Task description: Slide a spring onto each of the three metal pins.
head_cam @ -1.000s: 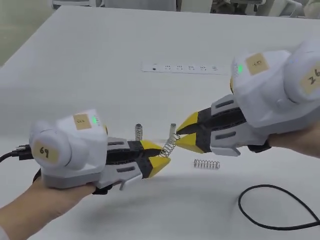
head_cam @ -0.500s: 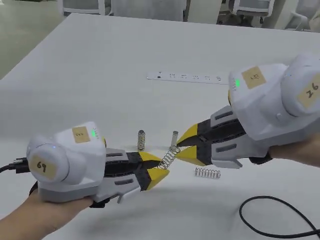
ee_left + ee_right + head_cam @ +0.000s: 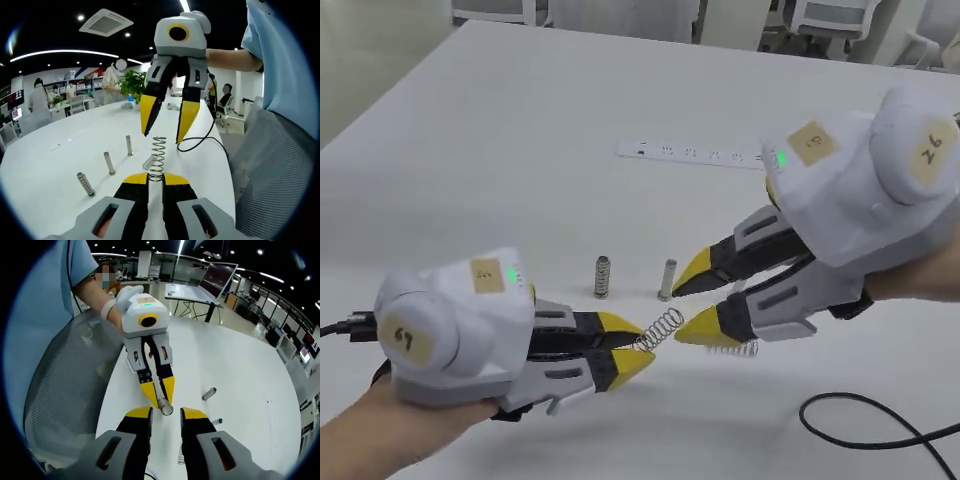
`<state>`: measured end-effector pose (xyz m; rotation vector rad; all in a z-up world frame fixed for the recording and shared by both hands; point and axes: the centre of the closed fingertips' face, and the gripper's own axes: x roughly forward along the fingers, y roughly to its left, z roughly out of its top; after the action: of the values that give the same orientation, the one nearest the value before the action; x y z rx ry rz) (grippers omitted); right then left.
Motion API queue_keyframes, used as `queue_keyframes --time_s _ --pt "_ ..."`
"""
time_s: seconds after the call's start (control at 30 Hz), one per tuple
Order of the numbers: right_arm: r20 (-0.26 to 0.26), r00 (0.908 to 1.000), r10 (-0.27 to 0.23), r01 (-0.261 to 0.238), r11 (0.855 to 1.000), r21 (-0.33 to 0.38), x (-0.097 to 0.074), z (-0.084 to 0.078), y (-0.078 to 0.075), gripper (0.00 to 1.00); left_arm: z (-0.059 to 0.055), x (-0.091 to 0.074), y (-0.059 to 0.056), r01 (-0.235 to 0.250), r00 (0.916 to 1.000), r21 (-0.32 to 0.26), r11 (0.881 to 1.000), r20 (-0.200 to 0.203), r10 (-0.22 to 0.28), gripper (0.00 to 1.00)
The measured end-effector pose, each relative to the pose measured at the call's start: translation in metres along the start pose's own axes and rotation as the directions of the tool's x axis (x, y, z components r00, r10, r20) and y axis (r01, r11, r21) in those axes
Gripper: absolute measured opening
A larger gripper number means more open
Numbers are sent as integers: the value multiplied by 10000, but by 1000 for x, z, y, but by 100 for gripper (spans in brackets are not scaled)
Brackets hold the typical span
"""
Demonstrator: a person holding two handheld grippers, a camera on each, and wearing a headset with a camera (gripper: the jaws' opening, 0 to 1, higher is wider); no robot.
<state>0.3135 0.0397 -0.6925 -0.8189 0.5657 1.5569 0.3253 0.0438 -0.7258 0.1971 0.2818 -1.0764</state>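
On the white table (image 3: 520, 150) in the head view, my left gripper (image 3: 646, 344) pinches one end of a spring (image 3: 660, 328), fingers closed on it, while my right gripper (image 3: 677, 314) spreads its fingers wide around the other end. In the left gripper view the spring rises from my closed fingertips, with three metal pins (image 3: 109, 163) left of them. In the right gripper view it sits end-on between my parted fingers.
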Motion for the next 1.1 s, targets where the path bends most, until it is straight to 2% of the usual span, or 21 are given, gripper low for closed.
queue_keyframes --time_s 0.17,0.6,1.1 --pt "-360 9991 233 -246 9990 -370 6 -3 1 21 0 -1 -1 75 10000 89 9999 -27 -75 1" --pt "-489 9970 592 -622 9962 -608 14 -4 3 16 5 3 -3 232 9997 246 9994 21 -233 1" --pt "-701 9949 729 -776 9947 -669 18 -10 4 10 9 5 -6 377 9993 357 9987 49 -379 1"
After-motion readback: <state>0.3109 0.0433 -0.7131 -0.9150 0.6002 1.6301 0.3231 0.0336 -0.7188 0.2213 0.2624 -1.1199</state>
